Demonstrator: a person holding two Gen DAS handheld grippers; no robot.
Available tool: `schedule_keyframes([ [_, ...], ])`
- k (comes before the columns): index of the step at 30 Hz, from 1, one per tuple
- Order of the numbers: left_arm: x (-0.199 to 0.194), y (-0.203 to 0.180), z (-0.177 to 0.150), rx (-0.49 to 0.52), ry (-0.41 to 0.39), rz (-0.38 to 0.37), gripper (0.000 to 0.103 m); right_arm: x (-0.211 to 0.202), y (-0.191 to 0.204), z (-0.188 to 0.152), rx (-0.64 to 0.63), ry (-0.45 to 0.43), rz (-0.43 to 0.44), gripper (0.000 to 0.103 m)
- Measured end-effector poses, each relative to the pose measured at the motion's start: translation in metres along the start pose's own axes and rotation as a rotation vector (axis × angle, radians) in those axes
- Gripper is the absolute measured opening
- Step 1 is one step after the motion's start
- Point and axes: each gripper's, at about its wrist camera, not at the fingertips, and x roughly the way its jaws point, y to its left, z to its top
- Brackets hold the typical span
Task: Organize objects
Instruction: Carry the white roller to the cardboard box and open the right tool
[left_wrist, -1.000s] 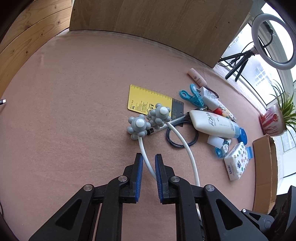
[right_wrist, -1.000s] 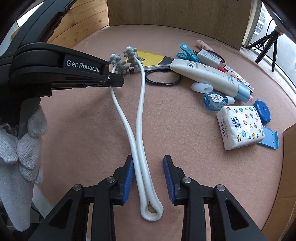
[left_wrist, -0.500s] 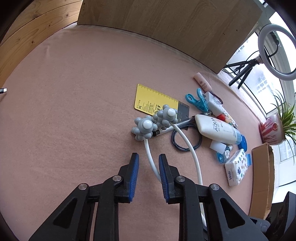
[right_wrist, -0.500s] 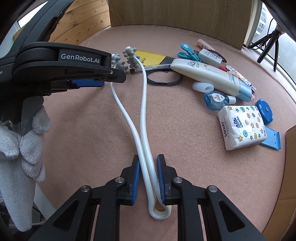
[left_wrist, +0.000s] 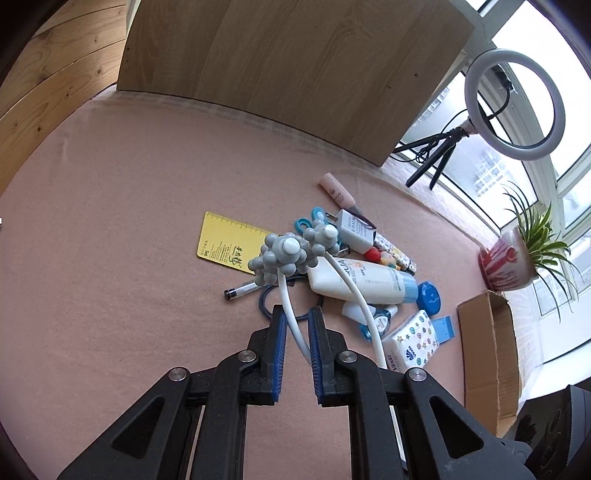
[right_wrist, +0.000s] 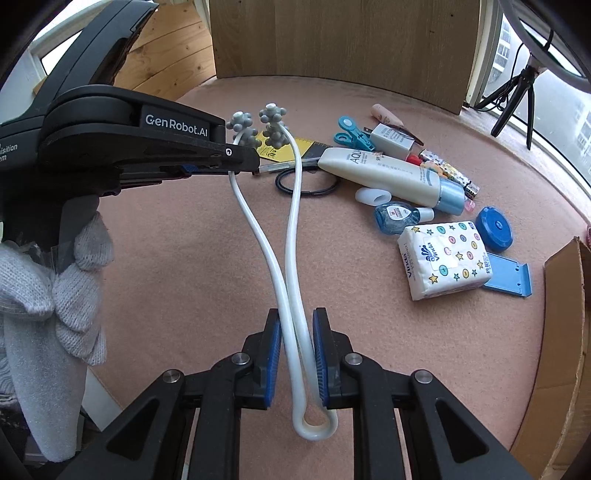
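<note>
A white U-shaped neck massager (right_wrist: 291, 258) with two grey knobbed heads (left_wrist: 284, 254) is lifted off the pink table (left_wrist: 110, 277). My right gripper (right_wrist: 297, 354) is shut on both white arms near the bend. My left gripper (left_wrist: 295, 332) has one white arm between its blue pads, with a small gap on each side. It also shows from the side in the right wrist view (right_wrist: 236, 162), where it looks clamped on that arm just below one head.
A heap lies at the table's right: yellow ruler (left_wrist: 229, 240), white lotion tube (right_wrist: 384, 173), tissue pack (right_wrist: 443, 258), blue clip (right_wrist: 351, 134), black ring (right_wrist: 306, 184), blue lid (right_wrist: 493, 229), charger (right_wrist: 391, 138). A cardboard box (left_wrist: 487, 354) stands at the right edge. A wooden board (left_wrist: 295, 74) is behind.
My right gripper closed on the massager's arms. Both grippers rose and lifted the massager off the table; its heads now hang above the ruler and pen.
</note>
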Motion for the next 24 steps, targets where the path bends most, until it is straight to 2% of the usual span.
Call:
schedule_keyframes([
  [10, 0.005, -0.103, 0.012, 0.124, -0.023, -0.126, 0.013, -0.049, -0.060, -0.002, 0.098, -0.093, -0.067, 0.015],
  [17, 0.024, -0.187, 0.003, 0.215, 0.011, -0.221, 0.013, -0.081, -0.114, -0.026, 0.188, -0.134, -0.150, 0.014],
  [24, 0.051, -0.268, -0.020, 0.308, 0.061, -0.283, 0.013, -0.107, -0.163, -0.058, 0.296, -0.146, -0.223, 0.014],
])
